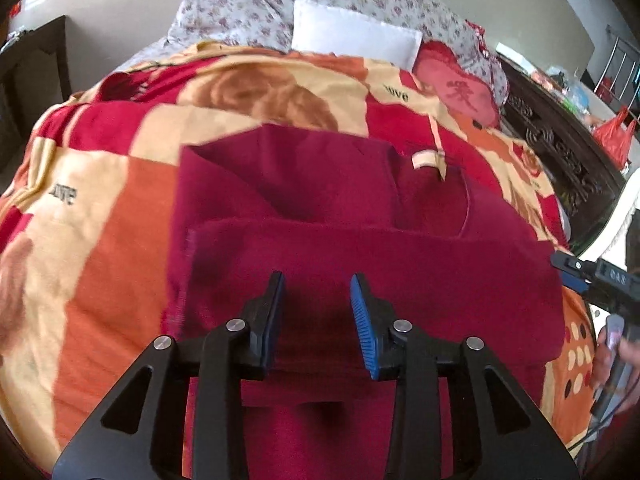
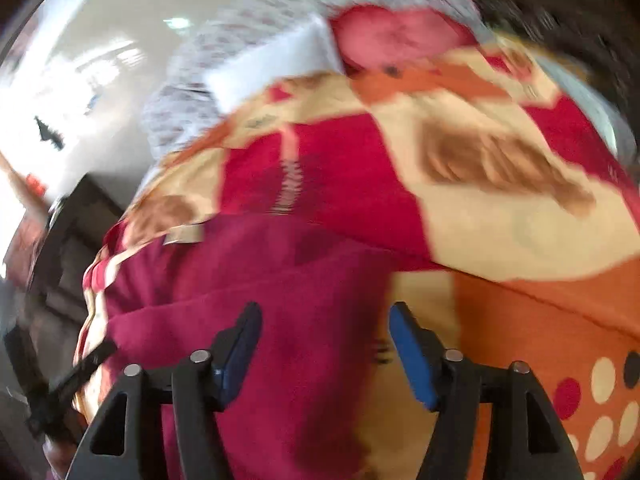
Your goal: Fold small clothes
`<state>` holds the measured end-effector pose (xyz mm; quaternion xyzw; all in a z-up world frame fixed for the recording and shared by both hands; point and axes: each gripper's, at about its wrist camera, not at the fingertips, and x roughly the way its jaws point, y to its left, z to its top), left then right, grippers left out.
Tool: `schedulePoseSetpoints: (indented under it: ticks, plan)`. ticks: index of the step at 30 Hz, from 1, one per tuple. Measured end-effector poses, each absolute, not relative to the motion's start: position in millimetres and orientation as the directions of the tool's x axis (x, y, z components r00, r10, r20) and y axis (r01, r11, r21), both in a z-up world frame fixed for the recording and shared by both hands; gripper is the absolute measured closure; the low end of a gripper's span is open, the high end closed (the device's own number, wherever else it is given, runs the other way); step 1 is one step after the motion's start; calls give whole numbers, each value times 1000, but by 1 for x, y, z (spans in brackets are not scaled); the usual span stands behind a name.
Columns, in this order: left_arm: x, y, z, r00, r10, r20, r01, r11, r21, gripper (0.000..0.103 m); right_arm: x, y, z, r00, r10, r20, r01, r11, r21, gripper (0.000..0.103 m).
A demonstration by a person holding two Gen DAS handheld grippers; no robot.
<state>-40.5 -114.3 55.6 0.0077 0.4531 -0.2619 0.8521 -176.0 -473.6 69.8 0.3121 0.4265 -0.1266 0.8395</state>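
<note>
Dark red cloth [image 1: 360, 248], a small garment partly folded, lies spread on a bed over a blanket [image 1: 100, 184] patterned in red, orange and cream. One layer of the garment is doubled back across its middle, making a straight edge that runs side to side, and a pale label [image 1: 426, 159] shows near its far edge. The left gripper [image 1: 318, 312] hovers low over the near part of the garment with its blue-padded fingers [image 1: 362, 320] apart and nothing pinched between them. The right gripper [image 2: 326, 344] is over the garment's right edge, where red cloth meets blanket, its fingers spread wide and empty; that view is smeared by motion. In the left wrist view the right gripper's tip [image 1: 576, 270] appears at the right margin, just beside the garment. A white pillow [image 1: 356, 36], a pink cushion [image 1: 460, 84] and a flowered quilt [image 1: 248, 12] lie at the bed's far end.
</note>
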Motion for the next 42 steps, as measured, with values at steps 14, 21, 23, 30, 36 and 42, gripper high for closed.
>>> schedulePoseSetpoints:
  ticks: [14,21,23,30,36,42]
  plan:
    - [-47,-144,36,445,-394,-804,473,866,-162,58,-152,-480,50,618,7,-786,399,859,321,91]
    - [-54,-144,42,435,-415,-799,494,852,-173,58,-203,-469,75,669,99,-736,387,799,459,54]
    - [-55,-145,41,431,-418,-799,490,853,-182,58,-215,-450,71,663,150,-734,359,796,487,52]
    - [-65,-145,45,425,-414,-805,506,846,-168,58,-230,-427,41,608,181,-773,350,812,466,82]
    - [-66,-125,46,449,-395,-802,478,864,-158,58,-239,-440,29,609,156,-777,404,782,474,86]
    - [-73,-109,50,480,-366,-798,466,876,-122,58,-249,-436,60,607,62,-792,448,797,406,86]
